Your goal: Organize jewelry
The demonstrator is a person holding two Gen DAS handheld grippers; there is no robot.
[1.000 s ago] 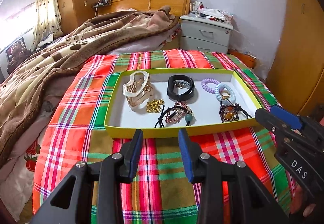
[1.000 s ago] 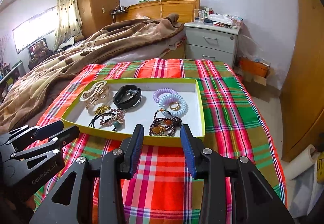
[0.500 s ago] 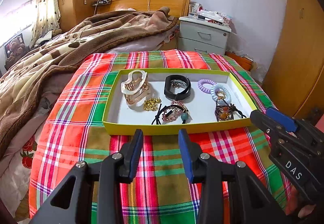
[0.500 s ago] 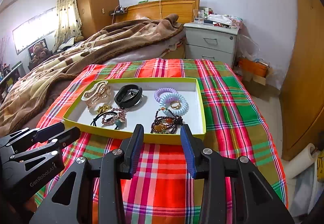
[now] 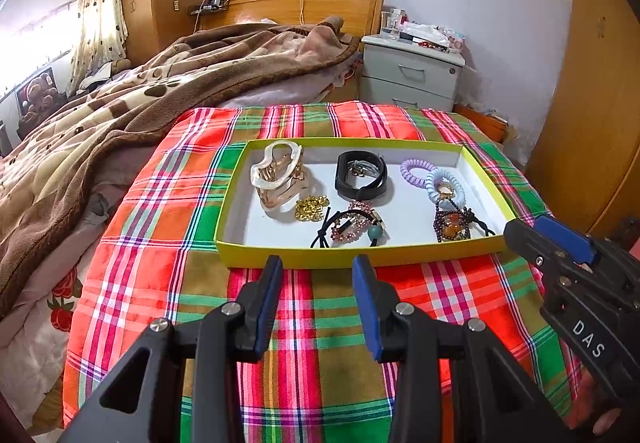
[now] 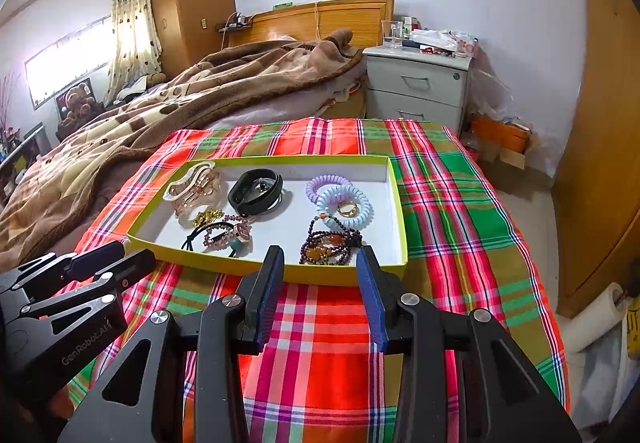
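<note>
A shallow yellow-green box [image 5: 360, 255] [image 6: 280, 271] with a white floor lies on the plaid cloth. In it are a cream and gold hair claw [image 5: 276, 179], a black band [image 5: 360, 175], a gold chain [image 5: 310, 207], a black hair tie with pink beads [image 5: 352, 229], a purple coil tie [image 5: 416, 167], a pale blue coil tie [image 5: 444, 185] and a dark bead bracelet [image 5: 452, 225]. My left gripper [image 5: 318, 267] is open and empty in front of the box's near wall. My right gripper [image 6: 320, 257] is open and empty at the near wall, below the bead bracelet [image 6: 328, 245].
The red, green and orange plaid cloth [image 5: 304, 327] covers a bed end. A brown blanket [image 5: 120, 107] lies on the left. A grey nightstand [image 5: 412, 77] stands behind, wooden wardrobes [image 6: 604, 147] on the right, and a paper roll [image 6: 592, 317] on the floor.
Both grippers have drawn back and risen slightly, so the box looks smaller and farther. Both stay open. The items in the box have not moved.
</note>
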